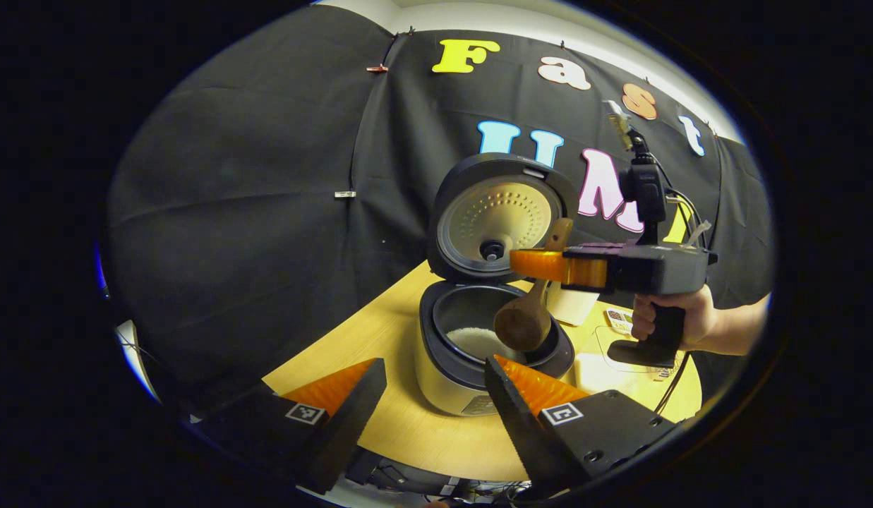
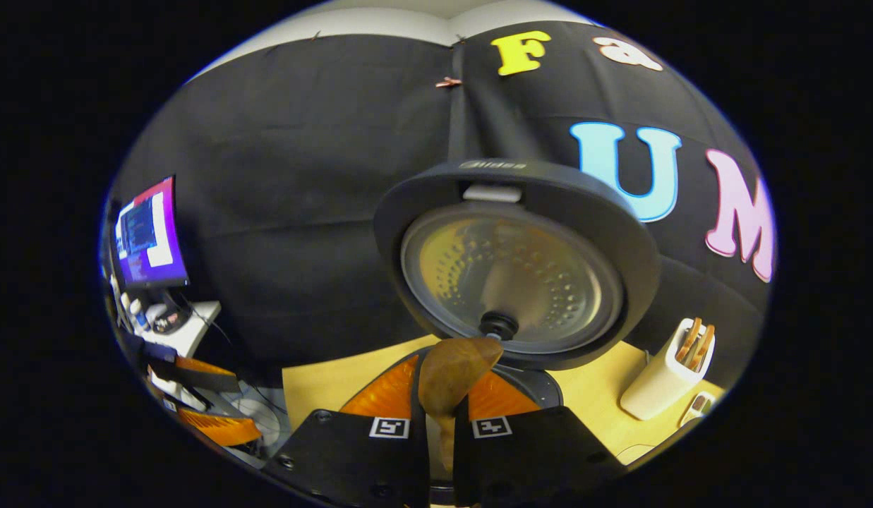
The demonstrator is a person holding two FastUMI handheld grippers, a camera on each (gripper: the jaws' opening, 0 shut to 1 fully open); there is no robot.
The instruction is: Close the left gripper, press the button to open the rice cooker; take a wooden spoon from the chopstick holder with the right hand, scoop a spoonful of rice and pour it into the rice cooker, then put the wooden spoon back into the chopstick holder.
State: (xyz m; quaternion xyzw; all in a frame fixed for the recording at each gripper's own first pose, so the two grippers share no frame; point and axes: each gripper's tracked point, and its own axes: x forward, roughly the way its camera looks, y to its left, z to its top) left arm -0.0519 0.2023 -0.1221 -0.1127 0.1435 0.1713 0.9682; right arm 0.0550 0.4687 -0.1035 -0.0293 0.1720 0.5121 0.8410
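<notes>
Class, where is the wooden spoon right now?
In the left gripper view, the wooden spoon hangs bowl-down over the open rice cooker, clamped in the right gripper, right of centre.

Raised lid (image 1: 496, 215) blocks rear; pot (image 1: 478, 335) mouth open.

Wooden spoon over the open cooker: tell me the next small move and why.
Probably lift the wooden spoon clear and carry it toward the chopstick holder. The right gripper holds it bowl-down over the open rice cooker, and rice already lies in the pot, so the pour looks done.
</notes>
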